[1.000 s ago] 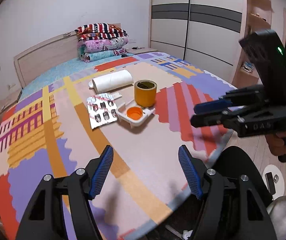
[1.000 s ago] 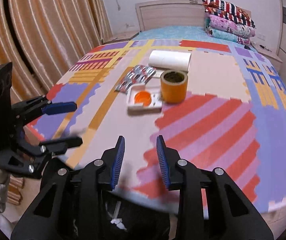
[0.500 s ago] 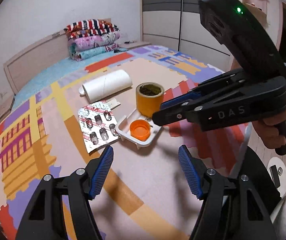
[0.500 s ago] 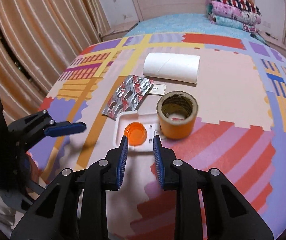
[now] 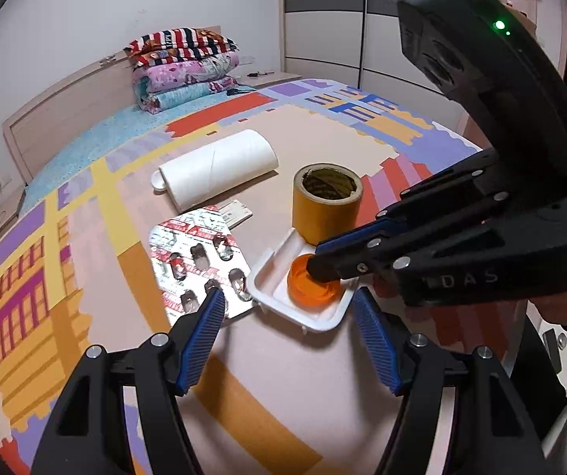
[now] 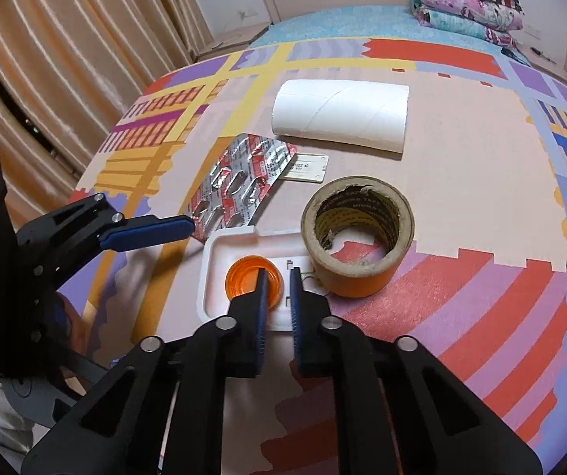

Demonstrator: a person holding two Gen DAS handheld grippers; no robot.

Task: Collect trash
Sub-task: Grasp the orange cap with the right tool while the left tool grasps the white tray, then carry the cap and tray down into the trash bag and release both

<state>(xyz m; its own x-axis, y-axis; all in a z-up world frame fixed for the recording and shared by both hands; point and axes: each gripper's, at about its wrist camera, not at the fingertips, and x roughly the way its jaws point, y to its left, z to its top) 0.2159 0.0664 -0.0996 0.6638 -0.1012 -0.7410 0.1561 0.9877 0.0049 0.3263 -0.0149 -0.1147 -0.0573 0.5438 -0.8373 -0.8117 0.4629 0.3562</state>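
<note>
An orange cap [image 6: 246, 278] lies in a white plastic tray [image 6: 214, 255] on the patterned mat; both show in the left wrist view, cap [image 5: 303, 283] and tray [image 5: 273, 277]. My right gripper [image 6: 277, 275] has its jaws narrowly apart, one finger inside the cap and one outside its rim. A foil blister pack [image 5: 196, 255] lies left of the tray. An orange tape roll [image 6: 356, 235] stands behind the tray. A white paper roll [image 6: 341, 116] lies further back. My left gripper [image 5: 287, 308] is open, just short of the tray and blister pack.
A small white card [image 6: 307, 168] lies between the blister pack and paper roll. Folded blankets [image 5: 182, 67] are stacked at the bed's headboard. Curtains [image 6: 65, 59] hang on the left; wardrobe doors [image 5: 323, 35] stand behind the bed.
Both grippers moved forward toward the tray. My right gripper came down over the orange cap and its jaws narrowed around the cap's rim.
</note>
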